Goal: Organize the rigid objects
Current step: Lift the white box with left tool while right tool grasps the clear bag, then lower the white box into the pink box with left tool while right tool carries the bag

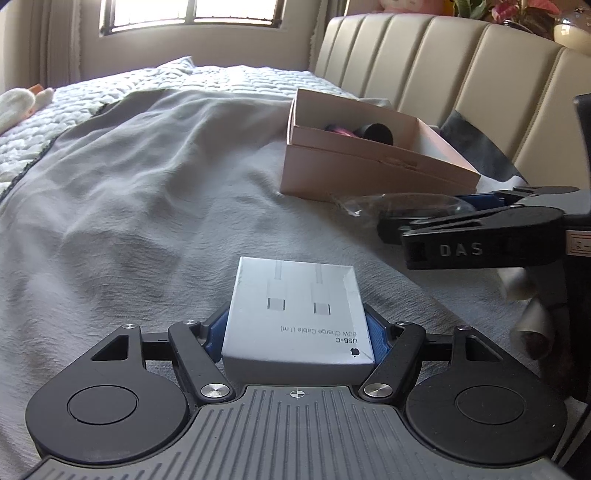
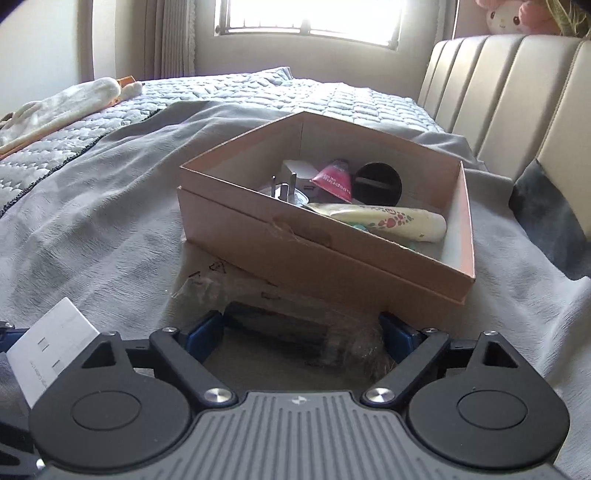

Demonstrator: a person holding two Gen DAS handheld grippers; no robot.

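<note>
My left gripper (image 1: 295, 332) is shut on a white USB-C cable box (image 1: 295, 310), held above the grey bedspread; the box also shows at the left of the right wrist view (image 2: 51, 347). My right gripper (image 2: 303, 332) has its blue pads against both ends of a dark object in a clear plastic bag (image 2: 291, 328), just in front of the pink cardboard box (image 2: 295, 251). The right gripper also shows in the left wrist view (image 1: 480, 229) with the bag (image 1: 399, 205). The cardboard box (image 1: 369, 173) holds a plug, a pink tube, a cream tube and a black round cap.
A grey bedspread (image 1: 147, 206) covers the bed. A beige padded headboard (image 2: 517, 92) stands at the right. A dark cushion (image 2: 546, 214) lies by the headboard. A white soft toy (image 2: 62, 110) lies at the far left. A window (image 2: 310, 18) is behind.
</note>
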